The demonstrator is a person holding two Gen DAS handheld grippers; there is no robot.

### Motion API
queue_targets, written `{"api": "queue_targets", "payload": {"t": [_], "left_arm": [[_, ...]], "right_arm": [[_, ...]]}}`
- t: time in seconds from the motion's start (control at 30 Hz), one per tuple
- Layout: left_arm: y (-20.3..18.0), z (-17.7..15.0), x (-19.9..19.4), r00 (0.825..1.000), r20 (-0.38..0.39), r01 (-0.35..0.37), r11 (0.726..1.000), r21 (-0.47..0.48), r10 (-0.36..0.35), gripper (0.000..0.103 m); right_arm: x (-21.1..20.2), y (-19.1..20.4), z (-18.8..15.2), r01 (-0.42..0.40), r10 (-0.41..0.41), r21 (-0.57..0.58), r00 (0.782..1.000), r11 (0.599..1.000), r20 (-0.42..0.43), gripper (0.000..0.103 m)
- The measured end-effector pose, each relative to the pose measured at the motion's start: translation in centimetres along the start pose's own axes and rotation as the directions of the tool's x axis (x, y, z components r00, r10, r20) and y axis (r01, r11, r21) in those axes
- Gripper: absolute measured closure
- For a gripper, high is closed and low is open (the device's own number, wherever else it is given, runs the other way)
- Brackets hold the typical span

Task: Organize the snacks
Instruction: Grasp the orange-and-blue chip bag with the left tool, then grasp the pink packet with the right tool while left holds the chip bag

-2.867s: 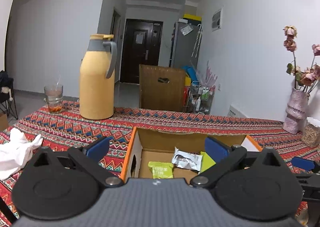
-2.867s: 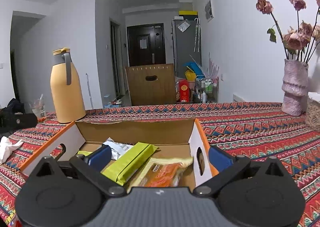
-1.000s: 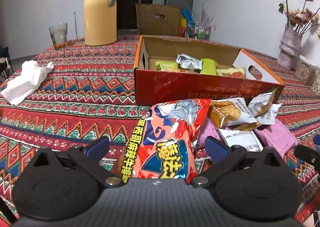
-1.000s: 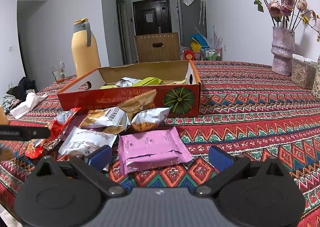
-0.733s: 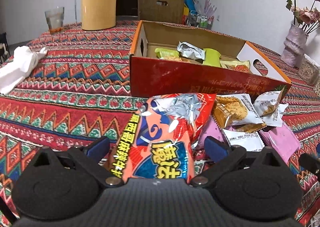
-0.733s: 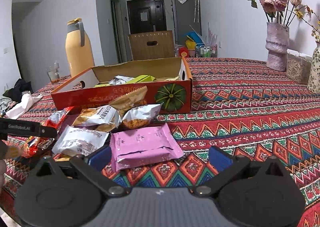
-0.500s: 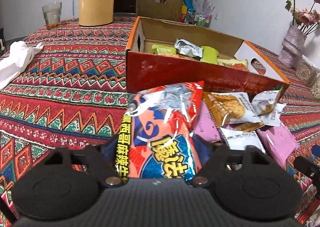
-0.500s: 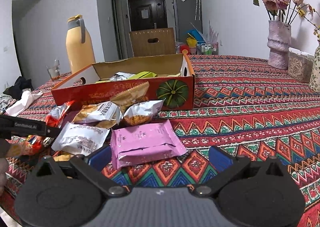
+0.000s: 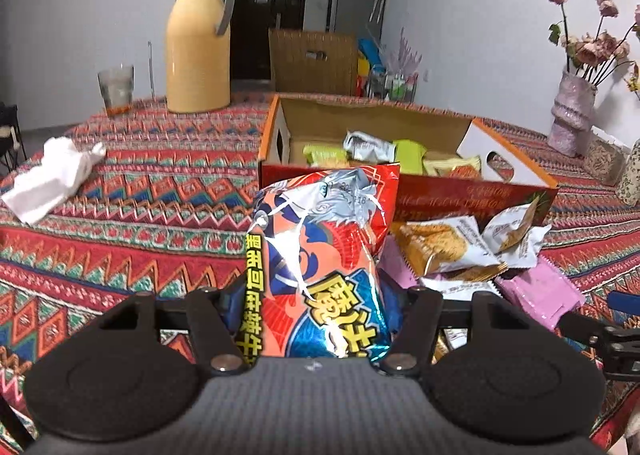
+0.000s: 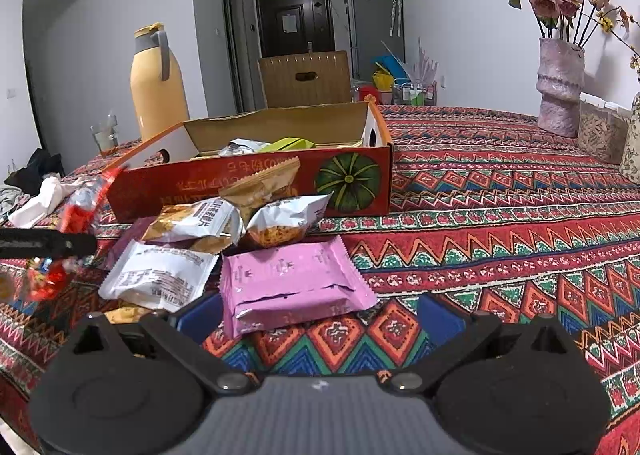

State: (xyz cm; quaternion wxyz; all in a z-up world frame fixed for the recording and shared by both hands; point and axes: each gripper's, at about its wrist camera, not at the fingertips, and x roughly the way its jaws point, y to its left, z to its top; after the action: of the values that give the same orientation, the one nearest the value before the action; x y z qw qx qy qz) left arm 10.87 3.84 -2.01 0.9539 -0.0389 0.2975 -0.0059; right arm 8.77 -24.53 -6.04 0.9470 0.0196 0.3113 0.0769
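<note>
A red and blue chip bag stands tilted up between the fingers of my left gripper. The jaws are closing, and their pads press into the bag's crumpled sides. The open red cardboard box lies just behind it, with several packets inside. My right gripper is open and low over the cloth. The near edge of a pink packet lies between its fingers, untouched. Several small snack packets are piled in front of the box. At the far left, the left gripper holds the bag.
A yellow thermos and a glass stand at the table's far left. A crumpled white tissue lies on the patterned cloth. At the right stands a pink vase of dried flowers. A brown chair back rises beyond the table.
Both grippers came back from over the box to the snack pile. The left jaws closed from wide open onto the chip bag, which rose from flat to tilted. The right gripper barely moved.
</note>
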Motion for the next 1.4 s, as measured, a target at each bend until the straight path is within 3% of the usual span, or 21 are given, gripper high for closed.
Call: {"api": "queue_targets", "payload": {"t": [0.5,0.83,1.0,1.07,1.23,1.4], "left_arm": [[-0.3,-0.2,-0.9,1.000,0.019,-0.012,1.000,0.017,0.011,0.040],[-0.3,-0.4,-0.6,1.000,0.007,-0.008,1.000,0.016,0.008,0.040],[-0.2,-0.4,-0.5,1.000,0.009,-0.007,1.000,0.009,0.007,0.040],[-0.3,-0.4,-0.4,1.000,0.008,-0.007,1.000,0.009,0.007,0.040],[-0.2,-0.5,-0.4,1.000,0.006,-0.006,1.000,0.009,0.006,0.040],[-0.2,-0.5,-0.5,1.000,0.007,-0.007,1.000,0.006,0.007,0.040]], "right_arm": [[3.9,1.3,3.2,-0.043,0.035,-0.076,0.993,0.996,-0.113,0.000],[6.3,1.8,3.1,-0.034,0.015,-0.101,0.983,0.994,-0.183,0.000],[6.5,1.9,2.7,-0.026,0.007,-0.111,0.986,0.994,-0.169,0.000],[6.3,1.9,2.7,-0.030,0.012,-0.113,0.987,0.993,-0.158,0.004],[5.4,1.9,2.6,-0.052,0.035,-0.124,0.990,0.991,-0.136,0.031],[4.5,1.9,2.2,-0.055,0.040,-0.133,0.992,0.990,-0.117,0.037]]}}
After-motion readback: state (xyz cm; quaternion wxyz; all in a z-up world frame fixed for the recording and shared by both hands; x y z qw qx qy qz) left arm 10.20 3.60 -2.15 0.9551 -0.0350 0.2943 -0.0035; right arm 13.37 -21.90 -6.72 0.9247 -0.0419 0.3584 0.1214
